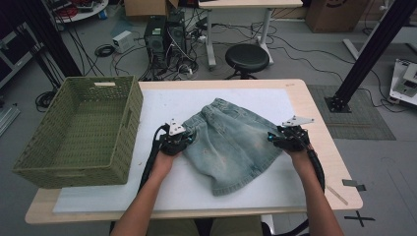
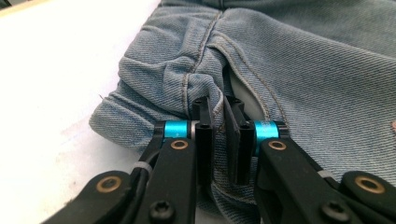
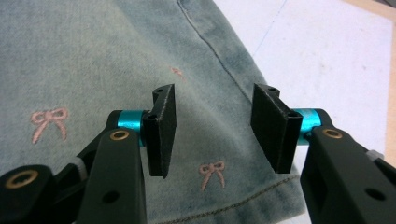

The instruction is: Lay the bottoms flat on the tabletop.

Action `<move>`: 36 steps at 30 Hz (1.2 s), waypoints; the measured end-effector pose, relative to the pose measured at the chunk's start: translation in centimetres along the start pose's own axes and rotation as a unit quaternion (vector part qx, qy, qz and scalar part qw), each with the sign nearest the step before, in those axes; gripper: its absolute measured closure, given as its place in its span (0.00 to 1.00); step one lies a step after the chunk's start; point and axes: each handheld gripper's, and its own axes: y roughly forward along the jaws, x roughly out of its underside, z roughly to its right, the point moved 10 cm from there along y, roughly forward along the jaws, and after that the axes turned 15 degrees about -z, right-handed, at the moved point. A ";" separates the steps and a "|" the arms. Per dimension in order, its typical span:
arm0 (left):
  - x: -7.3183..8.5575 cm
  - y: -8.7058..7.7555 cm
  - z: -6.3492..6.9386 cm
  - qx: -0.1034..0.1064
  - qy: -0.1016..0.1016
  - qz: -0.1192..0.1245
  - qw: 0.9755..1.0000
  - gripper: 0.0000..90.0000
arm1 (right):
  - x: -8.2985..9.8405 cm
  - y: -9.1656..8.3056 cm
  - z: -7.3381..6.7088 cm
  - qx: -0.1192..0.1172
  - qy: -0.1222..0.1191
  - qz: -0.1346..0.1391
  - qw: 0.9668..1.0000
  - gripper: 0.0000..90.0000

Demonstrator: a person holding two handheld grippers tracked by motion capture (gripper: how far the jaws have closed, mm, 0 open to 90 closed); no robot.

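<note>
So my left gripper (image 2: 218,122) pinches the denim skirt (image 1: 231,142), my right gripper (image 3: 214,133) gapes above it; folding and the basket (image 1: 78,130) remain.

Left gripper (image 2: 218,122) jaws pinched together, forearm angled in from below; right gripper (image 3: 214,133) jaws parted, forearm straight.

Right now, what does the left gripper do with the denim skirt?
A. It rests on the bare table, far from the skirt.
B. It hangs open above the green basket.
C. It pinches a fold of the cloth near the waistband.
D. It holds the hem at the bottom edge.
C: in the left gripper view, the left gripper has its jaws nearly together on a raised fold of the denim skirt by the waistband seam.
</note>
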 end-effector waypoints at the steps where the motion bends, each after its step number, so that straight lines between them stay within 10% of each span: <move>1: -0.1 -0.1 -0.2 0.003 -0.008 0.008 1.000 0.93 | 0.1 0.0 -0.1 -0.004 -0.001 0.001 1.000 0.58; 14: -2.1 -1.3 -5.0 -0.034 -0.096 0.061 0.993 0.93 | 0.4 0.2 -1.9 -0.032 -0.011 0.002 0.999 0.61; 17: -1.8 -0.8 -4.3 -0.036 -0.085 0.052 0.994 0.89 | 0.0 0.2 -2.5 -0.040 -0.016 0.006 0.999 0.59; 23: -1.9 -1.3 -3.7 -0.012 -0.098 0.065 0.993 0.52 | -1.6 1.0 -3.7 -0.062 -0.026 0.000 0.998 0.56; 36: -2.0 -3.1 -3.1 0.015 -0.075 0.090 0.993 0.47 | -8.6 2.6 -9.0 -0.156 -0.059 0.013 0.986 0.48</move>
